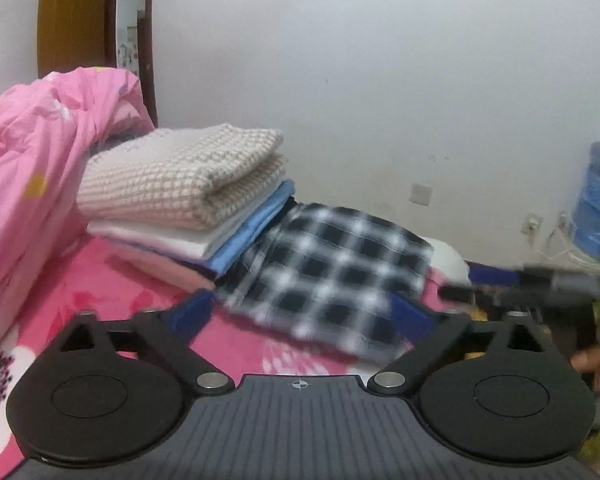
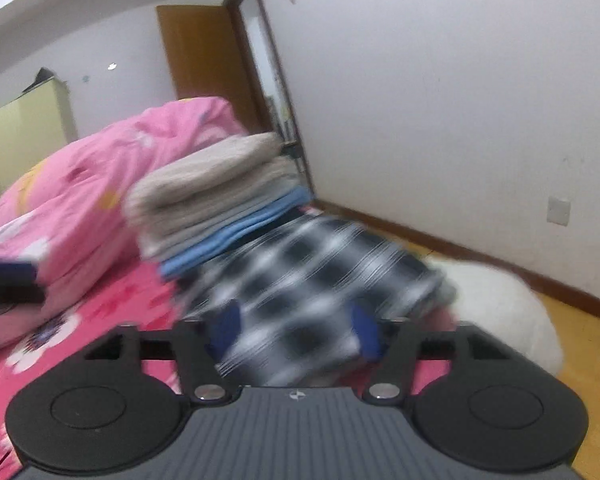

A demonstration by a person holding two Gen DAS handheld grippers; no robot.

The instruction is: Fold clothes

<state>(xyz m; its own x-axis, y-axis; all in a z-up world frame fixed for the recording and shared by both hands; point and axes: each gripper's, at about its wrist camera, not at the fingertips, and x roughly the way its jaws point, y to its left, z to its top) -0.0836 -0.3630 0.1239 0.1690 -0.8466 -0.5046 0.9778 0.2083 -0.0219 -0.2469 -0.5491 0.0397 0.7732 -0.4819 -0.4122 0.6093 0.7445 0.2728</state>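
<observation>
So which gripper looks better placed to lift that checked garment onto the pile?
Probably the right gripper: the checked garment lies between its open fingers. The left gripper is open too, at the garment's edge, nearer the folded pile.

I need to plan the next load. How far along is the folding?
Done: a stack of folded pieces sits on the bed, beige check on top. In hand: the plaid garment lies folded beside the stack; both grippers, left and right, face it with jaws open, holding nothing. Left: likely putting it on the stack. No other unfolded clothes show; the pink quilt stays bunched.
</observation>
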